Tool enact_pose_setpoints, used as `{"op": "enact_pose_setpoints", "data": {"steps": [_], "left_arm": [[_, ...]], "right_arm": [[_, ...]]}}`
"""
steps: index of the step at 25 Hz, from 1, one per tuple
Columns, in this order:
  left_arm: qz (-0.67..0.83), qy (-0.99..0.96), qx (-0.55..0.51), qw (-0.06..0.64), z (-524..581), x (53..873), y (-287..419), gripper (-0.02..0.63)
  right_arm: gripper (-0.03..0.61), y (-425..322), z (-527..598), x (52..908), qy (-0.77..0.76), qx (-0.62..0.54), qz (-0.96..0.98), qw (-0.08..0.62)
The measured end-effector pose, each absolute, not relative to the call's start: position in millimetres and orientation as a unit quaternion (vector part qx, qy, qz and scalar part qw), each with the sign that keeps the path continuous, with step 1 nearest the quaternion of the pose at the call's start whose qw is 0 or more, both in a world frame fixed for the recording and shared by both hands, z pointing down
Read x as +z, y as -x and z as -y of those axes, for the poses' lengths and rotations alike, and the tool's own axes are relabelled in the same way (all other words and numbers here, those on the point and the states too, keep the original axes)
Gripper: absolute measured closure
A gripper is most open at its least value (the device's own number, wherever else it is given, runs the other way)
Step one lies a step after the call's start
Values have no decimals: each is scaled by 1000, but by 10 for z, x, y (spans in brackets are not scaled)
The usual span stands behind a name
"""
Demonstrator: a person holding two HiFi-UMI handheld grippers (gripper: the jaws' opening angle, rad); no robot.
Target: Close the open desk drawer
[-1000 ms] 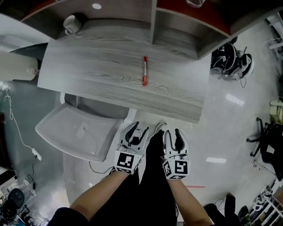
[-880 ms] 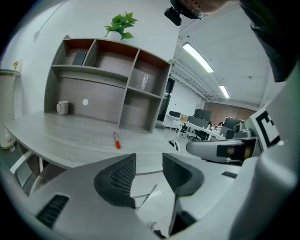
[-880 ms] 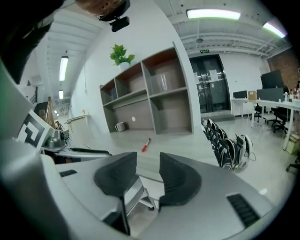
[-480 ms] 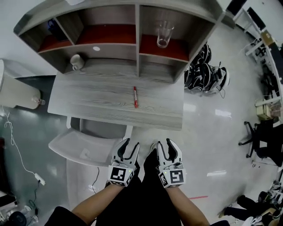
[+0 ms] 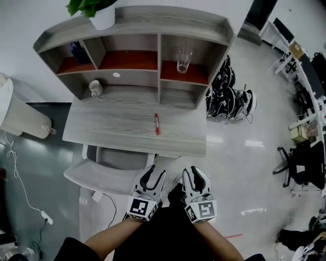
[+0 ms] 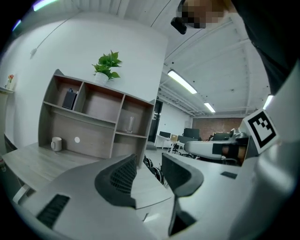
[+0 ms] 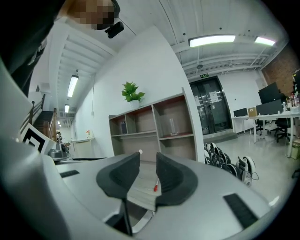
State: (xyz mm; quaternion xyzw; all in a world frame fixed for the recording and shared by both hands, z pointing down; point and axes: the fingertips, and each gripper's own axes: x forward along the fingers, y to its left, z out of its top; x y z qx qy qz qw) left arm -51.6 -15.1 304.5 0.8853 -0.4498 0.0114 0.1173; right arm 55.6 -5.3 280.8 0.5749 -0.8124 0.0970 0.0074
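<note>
Treat the task as not started. Find the drawer (image 5: pixel 102 177) pulled well out from under the front edge of the desk (image 5: pixel 122 114), at the front left corner, with no gripper on it. Judge the whole closing push as outstanding: bring a gripper to the drawer front, press toward the desk, stop flush with the front edge.

Read the left gripper (image 5: pixel 154 176) as wide apart and empty, with only desk and room visible between the jaws in the left gripper view. Read the right gripper (image 5: pixel 194 173) as closing on nothing, with a narrow gap and no object between the jaws in the right gripper view. Note both held side by side before the front edge, touching neither desk nor drawer.

Count as follows:
- two grippers, one per hand;
- one desk, with one shelf unit (image 5: pixel 159 66) along the back edge;
- one open drawer, no second drawer visible;
- one red pen (image 5: pixel 157 124) near the middle of the surface;
- one white mug (image 5: pixel 95 88) at the back left corner of the surface;
- one glass (image 5: pixel 183 59) in the right compartment of the shelf unit;
- one potted plant (image 5: pixel 99 12) on the top board, left end;
- one dark object (image 5: pixel 79 51) in the left compartment, not identifiable.
</note>
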Motion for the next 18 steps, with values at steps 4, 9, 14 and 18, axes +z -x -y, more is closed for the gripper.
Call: {"op": "enact_pose_setpoints", "data": {"steps": [4, 9, 14, 18], "left_arm": [[437, -892, -16, 118, 82, 2919, 474, 475], [420, -902, -13, 98, 46, 2841, 413, 575], [422, -902, 0, 88, 116, 2806, 403, 601], [422, -903, -1, 74, 154, 2729, 394, 601]], "right_arm": [[503, -502, 24, 2715, -572, 85, 816, 6], [541, -475, 38, 2670, -574, 73, 815, 9], [549, -468, 56, 2601, -579, 70, 812, 7], [552, -405, 60, 2530, -580, 49, 813, 17]]}}
